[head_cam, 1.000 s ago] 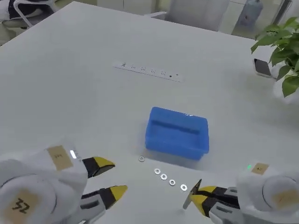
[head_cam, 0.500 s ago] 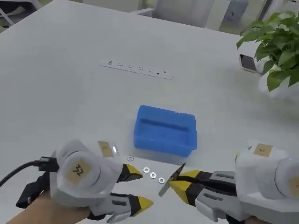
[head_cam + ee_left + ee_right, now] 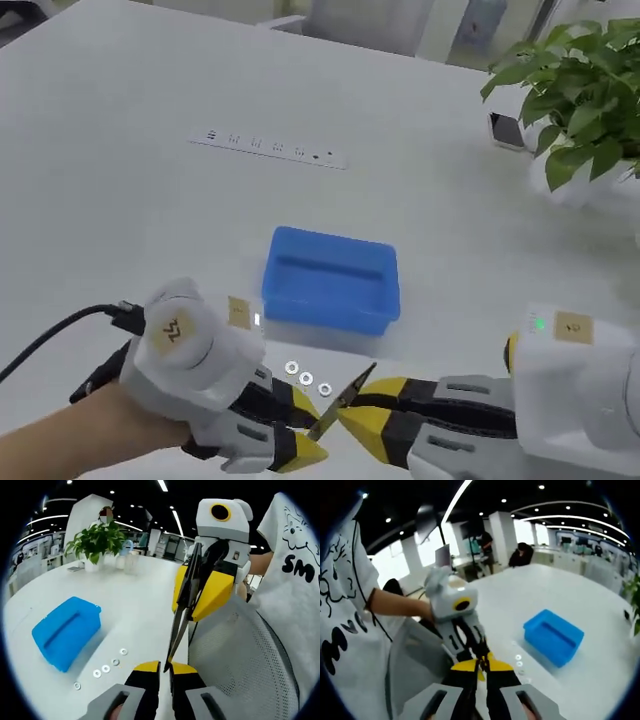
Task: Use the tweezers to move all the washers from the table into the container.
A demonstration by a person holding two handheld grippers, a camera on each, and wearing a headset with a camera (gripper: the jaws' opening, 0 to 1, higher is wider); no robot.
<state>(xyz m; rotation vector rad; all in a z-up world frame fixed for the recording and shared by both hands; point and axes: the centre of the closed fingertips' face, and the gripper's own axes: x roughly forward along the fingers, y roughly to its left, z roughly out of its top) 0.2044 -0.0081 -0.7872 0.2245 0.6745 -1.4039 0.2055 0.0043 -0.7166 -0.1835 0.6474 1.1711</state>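
Surface [image 3: 120, 200]: white and wide; it carried all the things that I saw.
Plant [image 3: 570, 90]: green leaves at the far right of the head view, well apart from the work.
Container [image 3: 330, 278]: a blue box that stood in the middle of the surface, on the far side of the washers; I could not see inside it.
Right hand-held gripper [image 3: 355, 405]: low on the right in the head view, pointing to the left; its yellow jaws were clenched on the tweezers.
Left hand-held gripper [image 3: 308, 430]: low on the left, facing the right one. Its jaws stood close together with the lower end of the tweezers between them; I could not tell if they pinched it.
Power strip [image 3: 268, 148]: long and white, beyond the container.
Tweezers [image 3: 340, 402]: thin and metal, slanted between the two hand-held grippers and above the surface.
Washers [image 3: 307, 378]: small rings in a short row on the surface, just in front of the container and near the jaws.
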